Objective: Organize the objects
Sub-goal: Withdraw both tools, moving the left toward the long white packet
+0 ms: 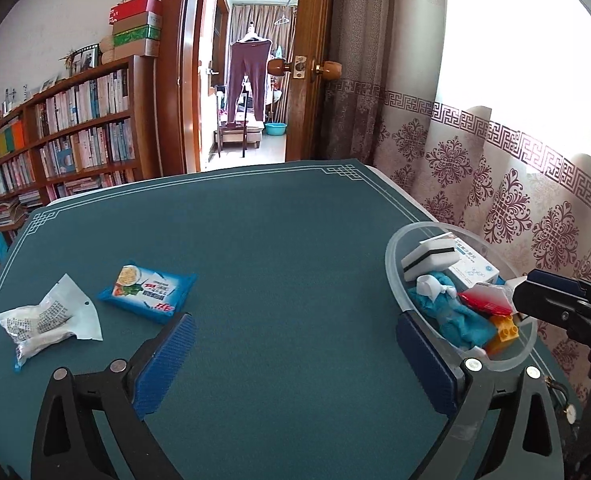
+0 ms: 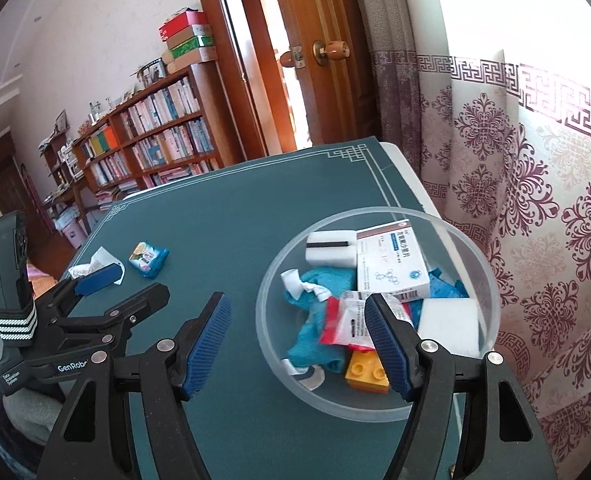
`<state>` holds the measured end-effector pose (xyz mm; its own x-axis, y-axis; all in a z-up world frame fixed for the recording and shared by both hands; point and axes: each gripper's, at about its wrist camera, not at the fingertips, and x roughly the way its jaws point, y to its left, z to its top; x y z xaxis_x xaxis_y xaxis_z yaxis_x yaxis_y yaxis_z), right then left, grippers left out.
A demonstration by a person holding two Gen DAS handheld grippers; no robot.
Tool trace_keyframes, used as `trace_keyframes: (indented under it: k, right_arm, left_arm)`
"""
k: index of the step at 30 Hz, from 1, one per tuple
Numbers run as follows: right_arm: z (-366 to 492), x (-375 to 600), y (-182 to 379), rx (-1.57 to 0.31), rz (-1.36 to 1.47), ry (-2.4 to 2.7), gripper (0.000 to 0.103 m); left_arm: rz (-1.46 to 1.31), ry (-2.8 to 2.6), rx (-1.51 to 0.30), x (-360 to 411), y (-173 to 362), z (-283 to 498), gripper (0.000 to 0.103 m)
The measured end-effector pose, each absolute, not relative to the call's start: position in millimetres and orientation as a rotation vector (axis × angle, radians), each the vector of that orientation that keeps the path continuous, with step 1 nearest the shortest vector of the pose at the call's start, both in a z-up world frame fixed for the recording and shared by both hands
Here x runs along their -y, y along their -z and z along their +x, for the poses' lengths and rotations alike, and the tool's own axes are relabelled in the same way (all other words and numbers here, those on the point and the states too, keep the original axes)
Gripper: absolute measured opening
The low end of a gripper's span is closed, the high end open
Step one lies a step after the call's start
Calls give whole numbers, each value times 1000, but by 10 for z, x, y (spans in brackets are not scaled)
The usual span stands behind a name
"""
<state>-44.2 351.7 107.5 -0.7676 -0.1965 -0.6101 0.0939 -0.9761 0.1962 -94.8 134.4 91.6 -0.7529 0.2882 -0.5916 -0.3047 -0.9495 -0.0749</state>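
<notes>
We've got both grippers w/ jaws spread wide and holding nothing: left gripper (image 1: 295, 364) low over the bench (image 1: 275, 240), right gripper (image 2: 299, 344) straddling the near-left rim of the clear bowl (image 2: 267, 344). Bowl's at the bench's right side w/ a medicine box (image 2: 391, 264), sponges, teal cloth (image 2: 315, 340), red packet (image 2: 347, 320) & yellow brick (image 2: 365, 372) inside. Blue noodle packet (image 1: 147, 292) & white bag (image 1: 47, 324) sit on the bench's left side, just beside each other.
</notes>
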Motion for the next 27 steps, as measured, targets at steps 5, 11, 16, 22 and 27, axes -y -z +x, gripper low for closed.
trace_keyframes:
  k: [5,11,16,22,27]
  right_arm:
    - [-476,-3156,-1058,161,1008,2739,71]
    - [-546,-2817,-921,146,1078,2647,71]
    - [-588,-2514,-819,89,1126,2591,71]
    - [-625,-2208,-713,62,1163,2541,71]
    - [-660,-2004,-618,39,1195,2509,71]
  left_arm:
    - [-911,-2763,-73,-841,-891,-979,102]
    - [-907,-2858,-120,-270,-901,-1055,102]
    - [-922,-2902,-177,167,-844,-1158,102]
    - [-961,-2856,-196,531,-726,-1316,102]
    - [-991,-2767,-281,680,-635,-1426,102]
